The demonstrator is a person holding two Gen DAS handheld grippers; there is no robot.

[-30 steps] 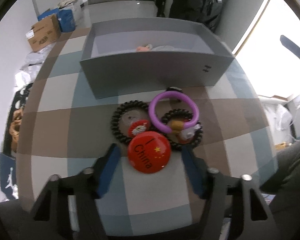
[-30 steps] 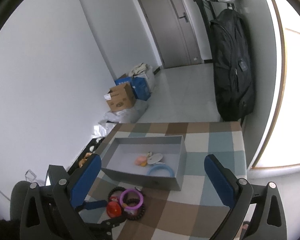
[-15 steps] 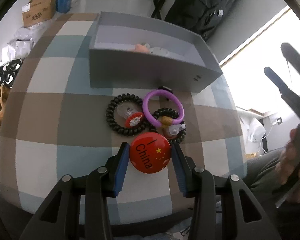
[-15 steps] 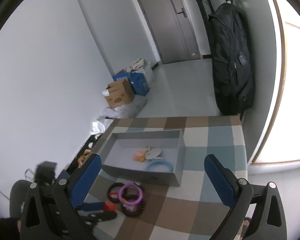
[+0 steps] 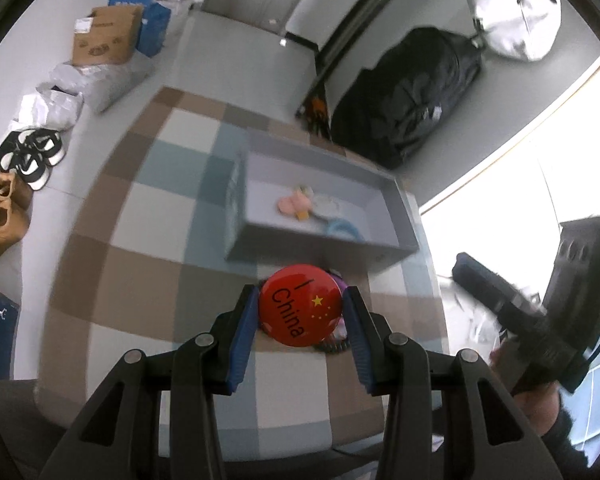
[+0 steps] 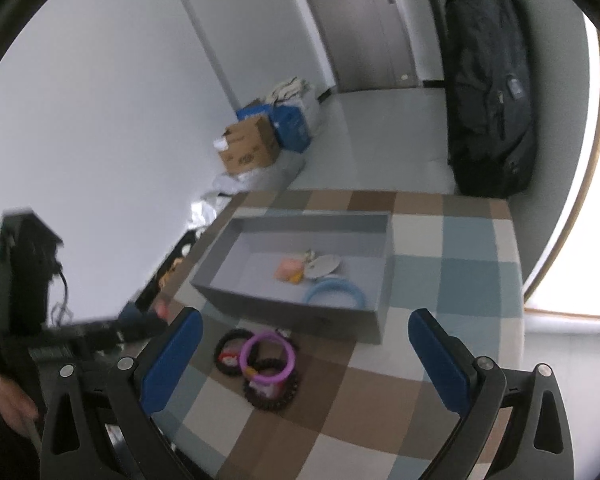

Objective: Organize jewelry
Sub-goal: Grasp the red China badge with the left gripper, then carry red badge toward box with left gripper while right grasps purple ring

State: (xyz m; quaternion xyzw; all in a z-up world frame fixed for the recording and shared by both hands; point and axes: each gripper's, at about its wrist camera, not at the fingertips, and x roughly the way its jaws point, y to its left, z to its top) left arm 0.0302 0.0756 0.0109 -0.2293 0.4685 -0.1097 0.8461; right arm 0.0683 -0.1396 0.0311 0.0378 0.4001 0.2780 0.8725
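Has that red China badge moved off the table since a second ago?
Yes. The left gripper has lifted the red badge off the checked cloth, toward the grey box.

The badge (image 5: 300, 305) is held between the fingers (image 5: 246, 322) of the left gripper (image 5: 301, 318), above the surface (image 5: 140, 240); the box (image 5: 236, 236) is set beyond the fingertips; bracelets (image 6: 266, 360) are laid on the surface between the right gripper's (image 6: 300, 356) spread fingers (image 6: 172, 360), before the box; a ring (image 6: 334, 290) is laid inside the box.
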